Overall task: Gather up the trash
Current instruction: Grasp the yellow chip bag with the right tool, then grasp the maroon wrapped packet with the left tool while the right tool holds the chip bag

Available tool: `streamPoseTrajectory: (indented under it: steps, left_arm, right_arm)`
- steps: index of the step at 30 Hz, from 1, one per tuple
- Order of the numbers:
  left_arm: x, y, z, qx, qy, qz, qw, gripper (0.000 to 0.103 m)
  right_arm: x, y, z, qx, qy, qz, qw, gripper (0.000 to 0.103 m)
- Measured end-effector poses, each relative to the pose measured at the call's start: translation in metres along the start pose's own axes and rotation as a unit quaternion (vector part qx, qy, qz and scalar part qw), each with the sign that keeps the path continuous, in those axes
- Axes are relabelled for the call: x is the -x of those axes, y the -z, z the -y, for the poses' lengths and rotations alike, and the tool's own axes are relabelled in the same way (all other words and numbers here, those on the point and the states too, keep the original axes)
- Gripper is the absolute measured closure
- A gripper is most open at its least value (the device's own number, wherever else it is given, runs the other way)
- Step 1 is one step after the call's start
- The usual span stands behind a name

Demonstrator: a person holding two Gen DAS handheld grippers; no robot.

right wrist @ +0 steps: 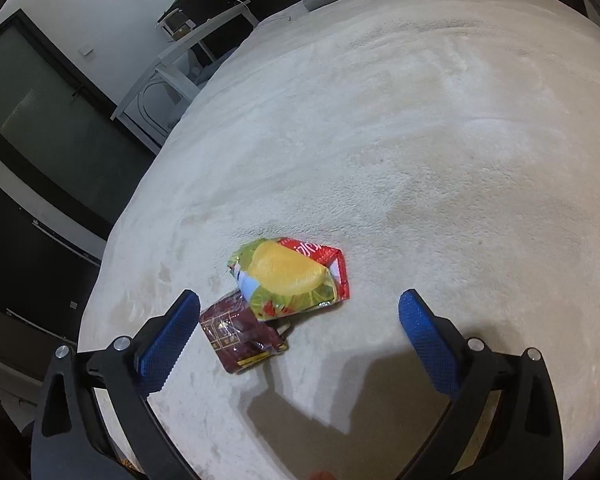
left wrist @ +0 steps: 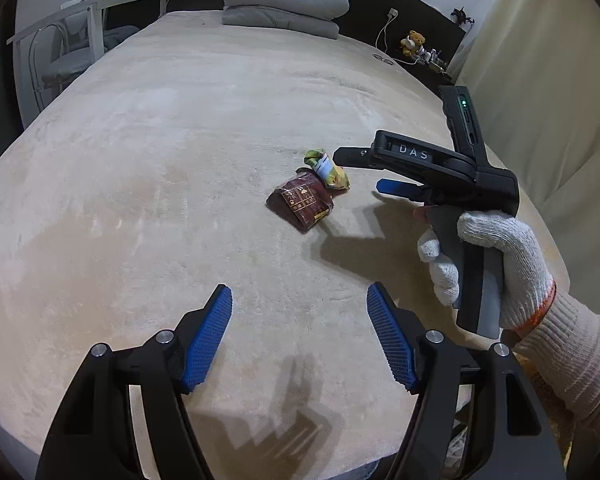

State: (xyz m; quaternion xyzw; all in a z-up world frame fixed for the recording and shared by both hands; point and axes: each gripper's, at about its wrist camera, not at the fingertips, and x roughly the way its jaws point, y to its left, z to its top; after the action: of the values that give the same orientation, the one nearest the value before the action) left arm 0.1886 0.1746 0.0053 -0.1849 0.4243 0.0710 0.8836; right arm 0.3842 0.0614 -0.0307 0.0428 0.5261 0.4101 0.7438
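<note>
Two pieces of trash lie touching on the beige bed cover (left wrist: pixel 160 152). A dark red wrapper (left wrist: pixel 302 203) lies nearer me, and a crumpled yellow-green chip bag (left wrist: pixel 329 170) partly overlaps its far end. In the right wrist view the chip bag (right wrist: pixel 290 278) and red wrapper (right wrist: pixel 240 334) lie just ahead of the fingers, toward the left one. My right gripper (right wrist: pixel 300 330) is open and empty; it also shows in the left wrist view (left wrist: pixel 358 172), hovering just right of the chip bag. My left gripper (left wrist: pixel 300 320) is open and empty, well short of the trash.
Folded grey bedding (left wrist: pixel 284 6) lies at the head of the bed. A white chair and frame (left wrist: pixel 80 36) stand off the left side. A teddy bear (left wrist: pixel 412 42) and cable sit on a dark ledge at the far right. A curtain (left wrist: pixel 540 80) hangs on the right.
</note>
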Motion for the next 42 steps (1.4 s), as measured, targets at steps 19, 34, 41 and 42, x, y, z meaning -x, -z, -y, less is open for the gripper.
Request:
streamPoseTrajectory:
  steps: [19, 34, 41, 42]
  left_arm:
    - [-0.025, -0.015, -0.013, -0.026, -0.025, -0.013, 0.9993, 0.034]
    - [-0.053, -0.032, 0.008, -0.039, -0.019, 0.011, 0.9990, 0.030]
    - [-0.081, -0.044, 0.031, -0.032, -0.011, 0.004, 0.9994, 0.027]
    - [-0.085, -0.047, 0.033, -0.028, -0.010, 0.003, 0.9995, 0.027]
  right_arm:
    - [-0.032, -0.008, -0.008, 0.042, 0.019, -0.014, 0.999, 0.036]
    - [0.028, -0.006, 0.007, 0.023, -0.016, 0.009, 1.000, 0.037]
    - [0.064, -0.004, 0.017, 0.019, -0.024, 0.027, 0.999, 0.037]
    - [0.068, -0.003, 0.020, 0.018, -0.025, 0.029, 0.999, 0.037]
